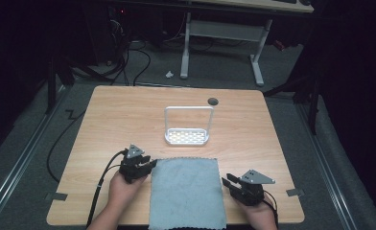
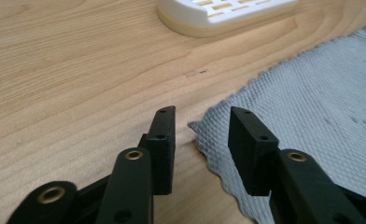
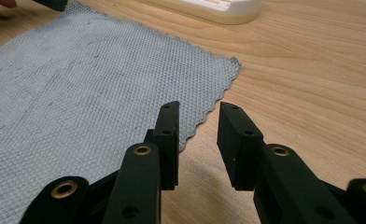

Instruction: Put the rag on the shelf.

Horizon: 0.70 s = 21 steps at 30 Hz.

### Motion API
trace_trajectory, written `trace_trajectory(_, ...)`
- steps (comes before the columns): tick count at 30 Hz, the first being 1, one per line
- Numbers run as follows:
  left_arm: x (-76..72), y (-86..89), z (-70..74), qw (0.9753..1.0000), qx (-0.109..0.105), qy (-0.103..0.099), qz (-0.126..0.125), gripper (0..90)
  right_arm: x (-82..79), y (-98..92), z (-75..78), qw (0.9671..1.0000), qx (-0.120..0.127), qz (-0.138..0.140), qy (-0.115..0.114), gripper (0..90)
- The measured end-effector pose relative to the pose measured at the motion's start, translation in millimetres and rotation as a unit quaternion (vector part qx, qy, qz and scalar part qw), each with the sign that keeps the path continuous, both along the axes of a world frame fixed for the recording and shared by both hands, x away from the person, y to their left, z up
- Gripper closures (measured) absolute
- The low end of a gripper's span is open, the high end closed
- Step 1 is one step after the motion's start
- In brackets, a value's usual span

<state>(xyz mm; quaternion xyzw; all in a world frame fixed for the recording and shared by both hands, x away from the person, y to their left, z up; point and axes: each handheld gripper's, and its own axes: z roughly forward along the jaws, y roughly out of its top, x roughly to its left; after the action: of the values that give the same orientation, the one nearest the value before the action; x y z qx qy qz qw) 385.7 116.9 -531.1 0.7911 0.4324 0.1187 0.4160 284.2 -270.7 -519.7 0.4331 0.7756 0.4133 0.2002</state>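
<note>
Your left gripper (image 1: 150, 164) sat jaws parted at the far left corner of the flat grey woven cloth (image 1: 187, 191); your right gripper (image 1: 228, 181) gaped beside its right edge, gripping nothing.

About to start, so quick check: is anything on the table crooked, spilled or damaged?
Nothing stands out. The grey woven cloth lies flat and square, overhanging the wooden table's near edge; the white slotted rack stands upright behind it.
</note>
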Motion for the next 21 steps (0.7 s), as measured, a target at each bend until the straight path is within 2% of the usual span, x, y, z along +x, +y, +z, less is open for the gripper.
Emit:
trace_trajectory(3,2.9,-1.0,-2.8,0.9999,-0.007,0.011,0.002,66.6,0.1,-0.1,-0.3,1.0000,-0.001,0.000,0.000,69.6)
trace_trajectory(4,0.9,-3.5,-2.9,1.0000,-0.001,0.006,-0.006,70.3,0.3,0.1,-0.6,1.0000,-0.002,-0.001,0.002,69.3)
trace_trajectory(6,0.3,-4.3,-3.1,0.9999,-0.001,0.005,-0.011,71.7,1.1,0.7,-1.4,1.0000,-0.002,0.000,0.002,68.9)
trace_trajectory(10,0.4,-5.9,-3.8,1.0000,-0.001,0.004,-0.006,74.6,3.1,2.6,-3.0,1.0000,-0.006,0.000,0.002,67.8)
trace_trajectory(11,0.3,-6.4,-4.1,1.0000,0.000,0.003,-0.006,80.6,4.9,4.6,-3.6,1.0000,-0.007,-0.003,0.001,67.3)
trace_trajectory(13,0.1,-6.9,-4.0,1.0000,0.003,0.003,-0.008,84.8,6.3,6.0,-3.2,1.0000,-0.007,-0.006,0.003,67.1)
trace_trajectory(16,-0.7,-8.5,-4.1,0.9999,0.009,0.000,-0.012,88.7,24.6,14.1,2.5,0.9998,-0.003,-0.017,0.009,65.8)
trace_trajectory(17,-0.7,-8.5,-4.1,0.9999,0.009,0.000,-0.012,88.8,24.6,14.1,2.5,0.9998,-0.003,-0.017,0.009,65.8)
trace_trajectory(18,-0.9,-8.7,-4.1,0.9999,0.008,0.000,-0.012,88.9,36.7,18.8,5.6,0.9998,-0.001,-0.019,0.005,65.6)
trace_trajectory(21,-1.2,-8.8,-4.1,0.9999,0.009,-0.001,-0.013,88.9,58.1,26.9,4.5,0.9993,-0.019,-0.028,0.015,65.7)
